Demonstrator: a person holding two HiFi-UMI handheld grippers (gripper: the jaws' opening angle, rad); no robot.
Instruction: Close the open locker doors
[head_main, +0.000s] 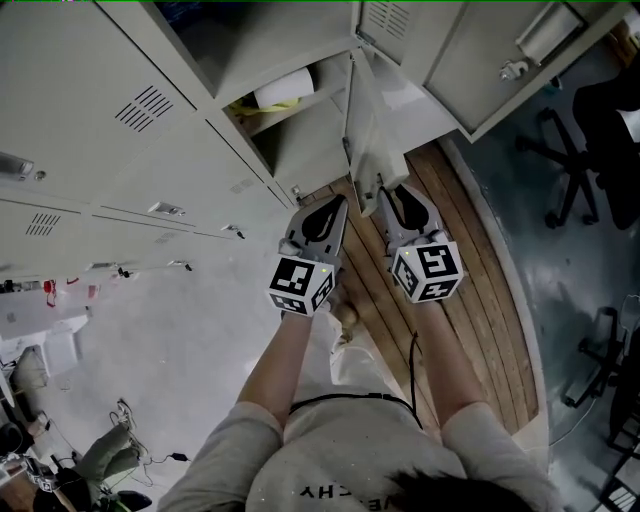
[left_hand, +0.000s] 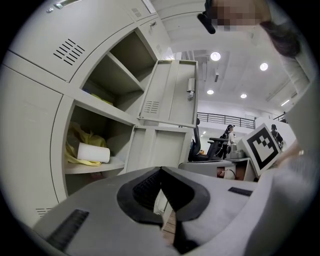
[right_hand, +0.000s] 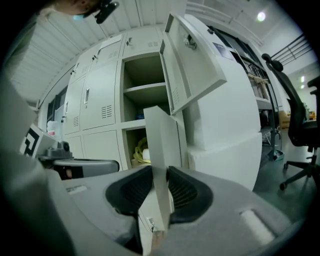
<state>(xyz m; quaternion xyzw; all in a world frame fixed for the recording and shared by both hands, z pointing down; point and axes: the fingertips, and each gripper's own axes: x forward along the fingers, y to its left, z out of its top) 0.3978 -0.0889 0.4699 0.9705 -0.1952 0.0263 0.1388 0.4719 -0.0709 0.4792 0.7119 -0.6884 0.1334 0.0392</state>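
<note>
While the left gripper (left_hand: 160, 170) is pressed together, the right gripper (right_hand: 160, 168) pinches the lower locker door (right_hand: 163, 134).

Bank of lockers (head_main: 90, 120) on the left, lower door (head_main: 372, 135) standing out from it, its edge between the right gripper (head_main: 388, 195) jaws, left gripper (head_main: 332, 205) just left of that door, roll (head_main: 283, 88) on the shelf (head_main: 292, 108) inside, upper door (head_main: 500, 60) above, office chair (head_main: 575, 150) well right.
</note>
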